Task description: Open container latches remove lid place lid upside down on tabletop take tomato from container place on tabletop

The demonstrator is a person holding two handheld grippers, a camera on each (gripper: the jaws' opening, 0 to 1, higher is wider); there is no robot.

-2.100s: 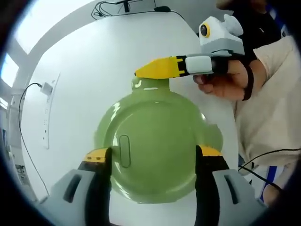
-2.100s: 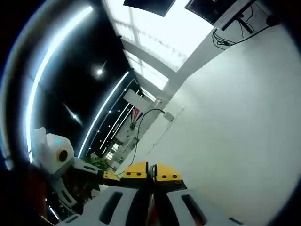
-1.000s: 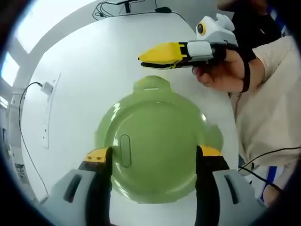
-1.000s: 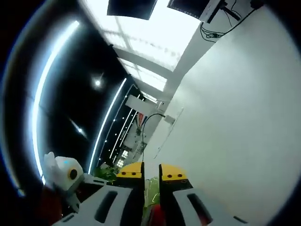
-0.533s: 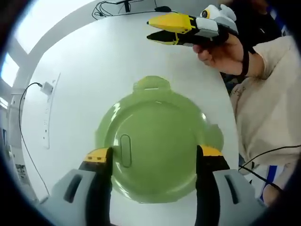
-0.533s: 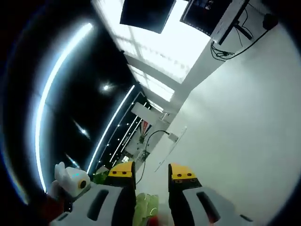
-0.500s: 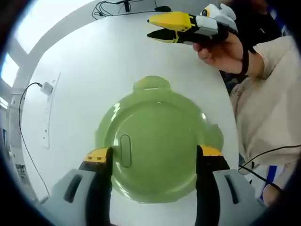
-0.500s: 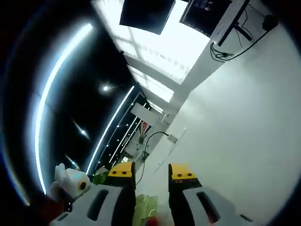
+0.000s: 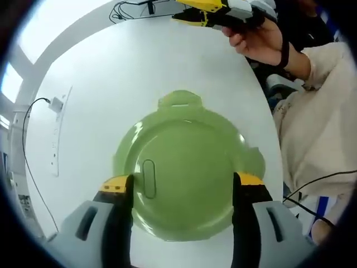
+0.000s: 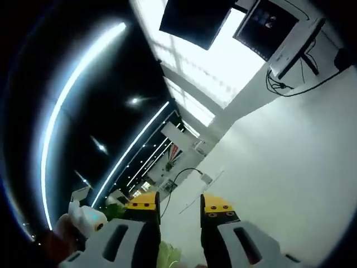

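Two grippers are working here. You are keeping the left gripper point(image 9: 181, 187) spread wide, one jaw on each side of the green lid point(image 9: 181, 178), which is still sitting on the container on the white table point(image 9: 111, 84). Whether the jaws are touching the lid's rim cannot be told. Your right gripper point(image 9: 187, 11) has been lifting away: about two seconds ago it was at the far latch tab point(image 9: 179, 100) with its jaws together, and now it is well apart from the lid, near the top edge of the left gripper view, held in your hand point(image 9: 259, 42). In the right gripper view, the right gripper point(image 10: 179, 205) is showing a clear gap between its jaws, with nothing held; that gap has been widening over the last second.

Judged from this, you have finished with the far latch and are moving on to the next step.

The tomato is hidden under the lid. The tab on the right edge point(image 9: 255, 159) is partly cut off by the left gripper's jaw, and whether any latch is fully released is hard to make out. The right gripper view is pointing mostly up and away, so it gives little of the container beyond a sliver of green point(image 10: 167, 258) at its bottom edge.
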